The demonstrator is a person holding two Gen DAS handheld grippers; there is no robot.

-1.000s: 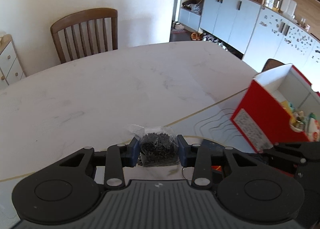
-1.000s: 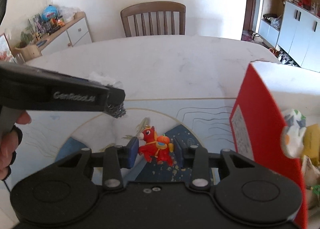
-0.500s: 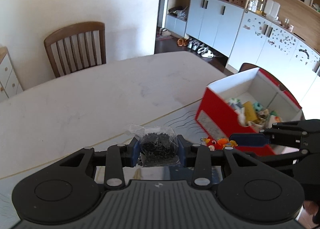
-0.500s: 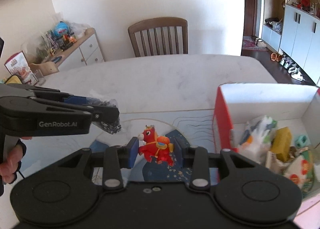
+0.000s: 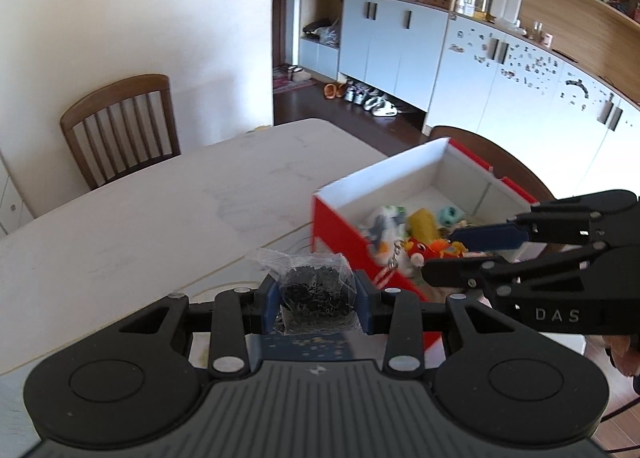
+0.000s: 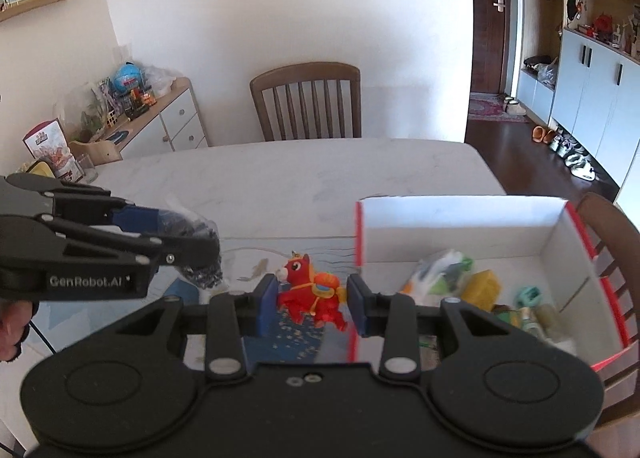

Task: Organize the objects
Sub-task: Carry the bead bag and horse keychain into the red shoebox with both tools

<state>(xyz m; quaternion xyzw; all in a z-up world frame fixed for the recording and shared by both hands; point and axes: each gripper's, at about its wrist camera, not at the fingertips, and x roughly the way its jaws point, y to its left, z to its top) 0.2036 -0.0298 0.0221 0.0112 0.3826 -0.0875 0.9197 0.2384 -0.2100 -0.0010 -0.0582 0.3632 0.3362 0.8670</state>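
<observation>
My left gripper (image 5: 317, 306) is shut on a small clear bag of black bits (image 5: 316, 292), held in the air above the patterned mat. My right gripper (image 6: 312, 306) is shut on a red toy horse (image 6: 308, 292) with an orange saddle, just left of the red box's near corner. The red cardboard box (image 6: 362, 234) with white inner walls stands open on the table and holds several small toys. In the left wrist view the right gripper (image 5: 444, 258) carries the horse (image 5: 424, 250) over the box's (image 5: 340, 226) front wall. In the right wrist view the left gripper (image 6: 204, 250) hangs left with the bag (image 6: 200, 276).
A white marble table (image 6: 280, 178) stretches ahead, with a blue patterned mat (image 6: 288, 342) under my grippers. A wooden chair (image 6: 308, 102) stands at the far side, another (image 6: 612, 226) behind the box. A cluttered sideboard (image 6: 160, 122) is at left, pale cabinets (image 5: 500, 70) at right.
Both grippers have risen and swung toward the red box, each keeping its grip. The box's open inside and the toys in it have come into view.
</observation>
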